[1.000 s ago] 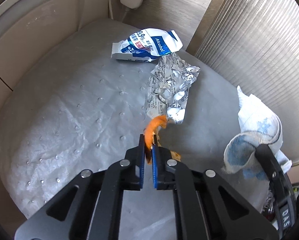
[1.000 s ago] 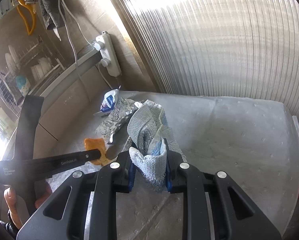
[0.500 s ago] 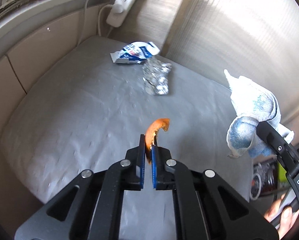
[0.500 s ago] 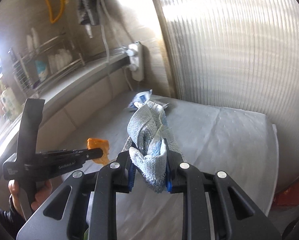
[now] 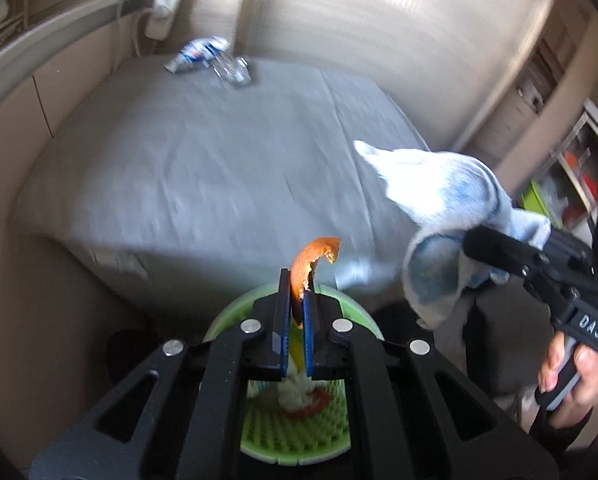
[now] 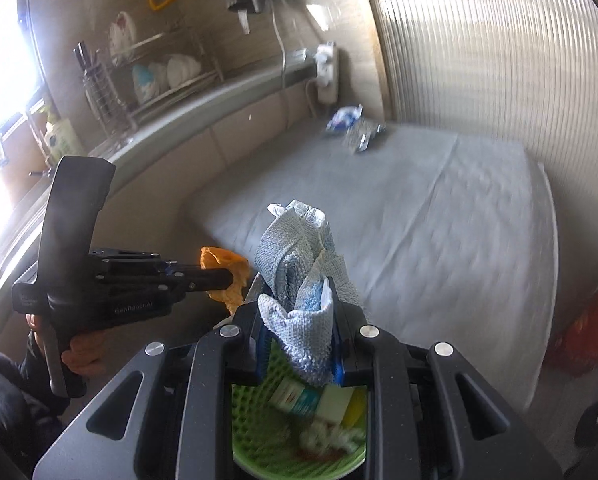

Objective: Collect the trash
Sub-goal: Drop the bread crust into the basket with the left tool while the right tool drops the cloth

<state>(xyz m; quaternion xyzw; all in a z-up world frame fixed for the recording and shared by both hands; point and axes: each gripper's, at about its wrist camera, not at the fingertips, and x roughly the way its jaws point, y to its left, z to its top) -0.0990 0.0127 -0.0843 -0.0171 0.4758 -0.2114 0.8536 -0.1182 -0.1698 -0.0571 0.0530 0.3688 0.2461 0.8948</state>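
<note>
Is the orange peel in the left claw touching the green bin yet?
Apart. Left wrist view: the orange peel is pinched in the left claw, held above the green bin.

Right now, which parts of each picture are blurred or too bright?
Left wrist view: the grey mat and far wrappers are motion-blurred, the orange peel stays sharp. Right wrist view: the window is overexposed, the cloth is sharp.

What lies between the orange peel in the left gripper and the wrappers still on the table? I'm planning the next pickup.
Only bare grey table mat, seen in the left wrist view, between the orange peel and the wrappers.
</note>
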